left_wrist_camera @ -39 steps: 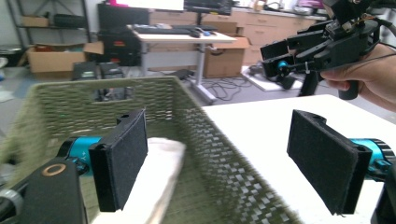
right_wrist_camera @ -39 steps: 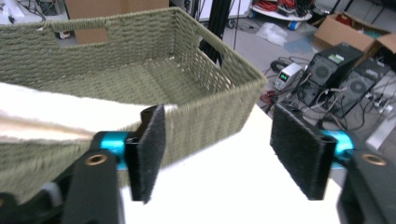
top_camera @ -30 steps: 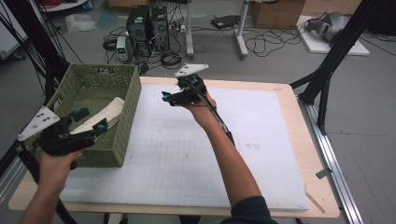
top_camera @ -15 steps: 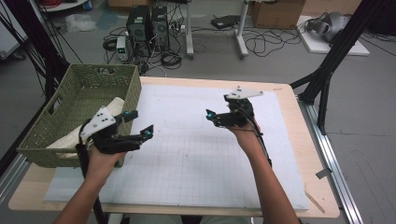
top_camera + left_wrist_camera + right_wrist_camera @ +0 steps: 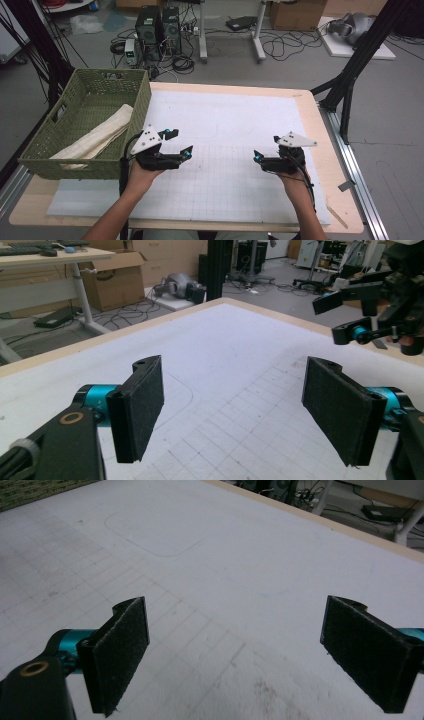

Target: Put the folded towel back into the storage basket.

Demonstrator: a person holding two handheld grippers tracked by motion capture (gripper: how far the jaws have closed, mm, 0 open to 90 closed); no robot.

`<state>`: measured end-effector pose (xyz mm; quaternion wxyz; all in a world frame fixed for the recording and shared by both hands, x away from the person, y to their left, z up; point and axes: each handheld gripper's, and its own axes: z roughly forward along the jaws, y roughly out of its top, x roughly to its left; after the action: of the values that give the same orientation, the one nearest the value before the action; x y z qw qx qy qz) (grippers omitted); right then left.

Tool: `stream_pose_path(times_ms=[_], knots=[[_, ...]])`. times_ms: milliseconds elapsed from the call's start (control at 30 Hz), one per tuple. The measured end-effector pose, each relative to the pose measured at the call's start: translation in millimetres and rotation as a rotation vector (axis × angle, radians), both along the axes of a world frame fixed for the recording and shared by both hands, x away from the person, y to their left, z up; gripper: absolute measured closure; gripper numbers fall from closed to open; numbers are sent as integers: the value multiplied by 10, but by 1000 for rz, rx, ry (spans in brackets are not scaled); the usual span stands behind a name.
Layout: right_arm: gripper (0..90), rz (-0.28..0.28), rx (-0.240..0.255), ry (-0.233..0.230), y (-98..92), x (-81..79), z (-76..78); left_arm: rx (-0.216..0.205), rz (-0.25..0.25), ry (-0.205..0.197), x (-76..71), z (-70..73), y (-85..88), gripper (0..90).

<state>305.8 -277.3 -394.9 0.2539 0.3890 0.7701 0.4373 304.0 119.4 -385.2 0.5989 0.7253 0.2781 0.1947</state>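
Folded cream cloth (image 5: 97,137) lying slantwise in green woven basket (image 5: 60,160) at left edge of table (image 5: 327,150); near end hidden behind basket's front wall, fold details hard to make out.

Left gripper (image 5: 181,146) held over white gridded mat (image 5: 225,120), just beside basket's near right corner, apart from cloth. Jaws spread wide though just easing inward; nothing between black pads (image 5: 137,412), bare mat beyond them. Lower part of its body cut off at bottom of left gripper view.

Right gripper (image 5: 257,157) held over right half of mat, well apart from the left one, tips aimed toward it. Jaws wide apart, just widened further, empty; pads (image 5: 120,652) framing bare mat only. Same gripper seen far off at upper right of left gripper view (image 5: 350,315), partly cut by frame edge.

Faint rounded outline drawn on mat; no readable writing or labels anywhere.
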Motion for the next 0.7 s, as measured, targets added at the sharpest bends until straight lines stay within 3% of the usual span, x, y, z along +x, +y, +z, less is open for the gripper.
stream_pose_path(times_ms=[100,233,367,700], knots=[[114,-21,11,10,-91,-68,-100,18,4,32,33,-87,-31,223],[114,-35,4,3,-152,-110,-132,6,16,21,31,-185,-29,221],[114,-39,3,-3,-176,-129,-164,5,15,36,29,-276,7,224],[114,-49,-26,-19,-156,-197,-152,-6,29,68,-5,-353,70,225]])
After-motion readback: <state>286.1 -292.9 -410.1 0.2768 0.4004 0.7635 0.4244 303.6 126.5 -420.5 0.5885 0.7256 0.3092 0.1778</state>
